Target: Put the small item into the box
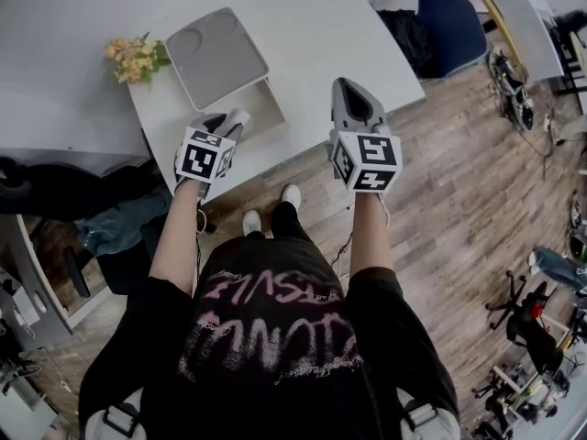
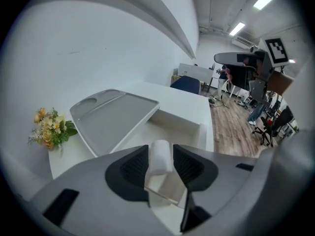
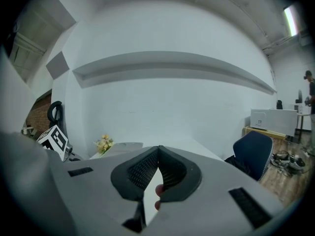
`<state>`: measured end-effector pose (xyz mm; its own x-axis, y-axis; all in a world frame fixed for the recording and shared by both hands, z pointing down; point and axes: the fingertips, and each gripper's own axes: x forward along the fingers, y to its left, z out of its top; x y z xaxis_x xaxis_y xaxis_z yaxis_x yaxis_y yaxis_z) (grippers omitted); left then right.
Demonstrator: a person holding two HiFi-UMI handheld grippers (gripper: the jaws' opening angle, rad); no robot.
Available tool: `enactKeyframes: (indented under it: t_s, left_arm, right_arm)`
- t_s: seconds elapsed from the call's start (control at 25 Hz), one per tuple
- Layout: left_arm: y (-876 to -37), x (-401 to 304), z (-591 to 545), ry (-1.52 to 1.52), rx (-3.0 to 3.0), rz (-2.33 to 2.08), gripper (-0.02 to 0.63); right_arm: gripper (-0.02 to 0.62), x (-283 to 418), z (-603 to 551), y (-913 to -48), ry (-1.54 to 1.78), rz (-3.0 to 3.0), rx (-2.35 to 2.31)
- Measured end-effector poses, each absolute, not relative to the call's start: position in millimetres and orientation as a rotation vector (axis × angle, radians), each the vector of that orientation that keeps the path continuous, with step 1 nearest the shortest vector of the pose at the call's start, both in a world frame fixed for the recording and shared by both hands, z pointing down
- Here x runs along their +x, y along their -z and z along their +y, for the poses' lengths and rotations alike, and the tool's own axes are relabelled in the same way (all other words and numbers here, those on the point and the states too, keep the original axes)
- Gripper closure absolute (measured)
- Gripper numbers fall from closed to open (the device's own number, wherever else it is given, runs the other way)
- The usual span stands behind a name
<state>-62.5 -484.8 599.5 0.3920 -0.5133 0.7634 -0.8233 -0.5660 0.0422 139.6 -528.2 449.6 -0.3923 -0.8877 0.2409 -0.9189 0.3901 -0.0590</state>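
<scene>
The left tool point(image 2: 160, 150) is closed on the small item point(image 2: 159, 157), a short white roll standing between its two dark ribbed pads, which appear to meet it on both sides. It hangs just past the tool's tips, over the open white box point(image 2: 183, 123) that lies directly ahead of and below them. The grey lid point(image 2: 115, 118) is tipped back to the tool's left. The roll looks light and soft, more like rolled cloth or foam than anything rigid. A firm squeeze would probably dent it rather than break it, and its matte skin should not slip on the ribbing. The middle of its length, where the pads sit, seems the sensible place to hold it. The right tool point(image 3: 158, 151) is closed on nothing, its tips touching, and it is held level out to the side of the desk point(image 2: 184, 100). The roll's lower end is hidden behind the pads. Most of the box floor is covered by the tool's body, and the pale straight edge under the roll may be the box's near wall, though I cannot tell. The head view does not show the roll at all.
</scene>
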Motion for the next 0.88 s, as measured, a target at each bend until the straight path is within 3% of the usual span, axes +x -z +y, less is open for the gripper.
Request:
enactKeyframes:
  t_s: [0.48,0.88]
  left_arm:
    - [-568.9,-72.9,-482.7,-0.92,2.282,-1.305,0.571]
    - [-534.2,-83.2,-479.8,-0.844,2.32,-1.407,0.603]
  right_arm:
    - [0.586,136.6,-513.9,-441.5,-0.259,-2.487,1.618]
    - [0.586,125.6,-503.0,-429.6,-0.239,-2.518,1.607]
